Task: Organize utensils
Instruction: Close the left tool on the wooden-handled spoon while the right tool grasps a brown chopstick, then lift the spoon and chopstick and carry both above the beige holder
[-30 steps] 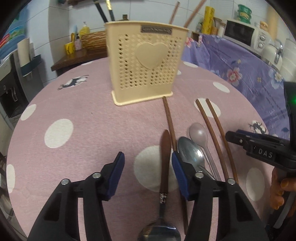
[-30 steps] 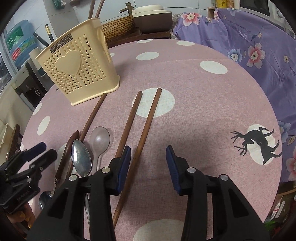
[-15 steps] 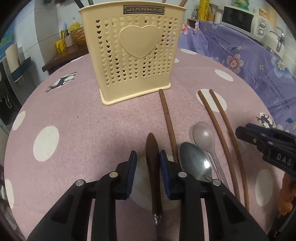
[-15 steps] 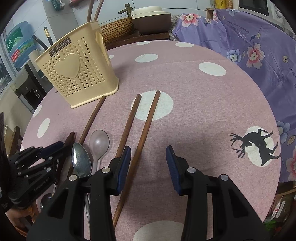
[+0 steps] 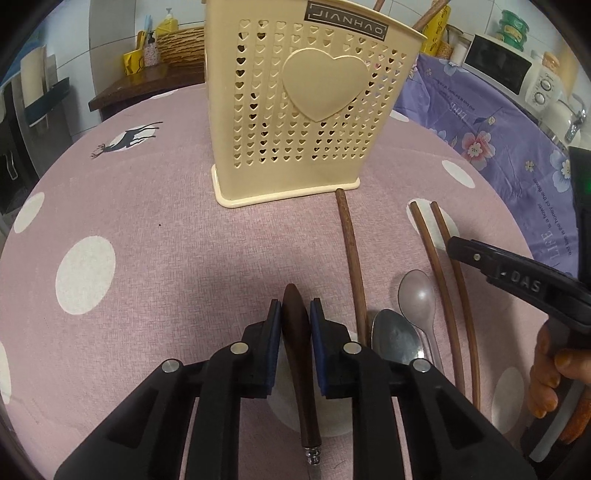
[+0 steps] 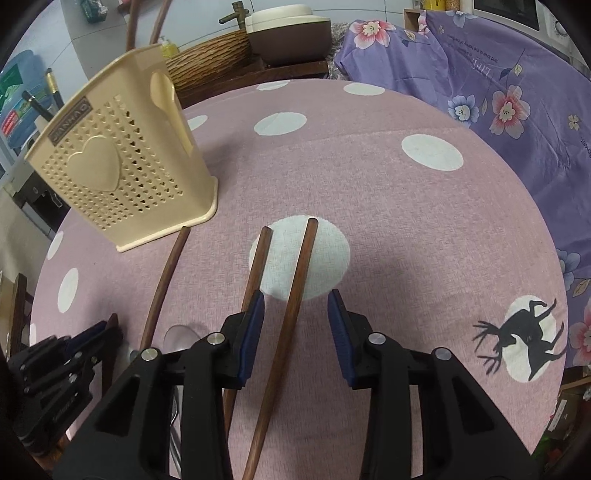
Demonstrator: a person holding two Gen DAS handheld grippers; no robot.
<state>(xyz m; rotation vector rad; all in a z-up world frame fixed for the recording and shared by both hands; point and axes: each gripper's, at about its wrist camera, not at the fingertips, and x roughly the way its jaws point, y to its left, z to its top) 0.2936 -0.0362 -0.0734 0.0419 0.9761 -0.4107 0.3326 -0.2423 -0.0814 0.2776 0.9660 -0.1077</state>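
My left gripper (image 5: pixel 295 314) is shut on the dark wooden handle of a spoon (image 5: pixel 297 343) lying on the pink dotted tablecloth. A cream perforated utensil holder (image 5: pixel 306 103) stands ahead; it also shows in the right wrist view (image 6: pixel 118 170). To the right lie one wooden chopstick (image 5: pixel 351 258), a metal spoon (image 5: pixel 393 338), a translucent plastic spoon (image 5: pixel 415 295) and a chopstick pair (image 5: pixel 443 280). My right gripper (image 6: pixel 295 317) is open and straddles the right chopstick of the pair (image 6: pixel 291 310), with the other chopstick (image 6: pixel 255 269) under its left finger.
The round table (image 6: pixel 406 221) drops off at the right toward a purple flowered cloth (image 6: pixel 498 74). A wicker basket (image 6: pixel 210 62) and a brown-and-cream cooker (image 6: pixel 288 33) stand behind the table. Two chopsticks stand in the holder. A microwave (image 5: pixel 506 70) sits at the far right.
My left gripper closed on the wooden spoon handle and moved toward the holder. My right gripper moved forward over the chopstick pair, staying open.
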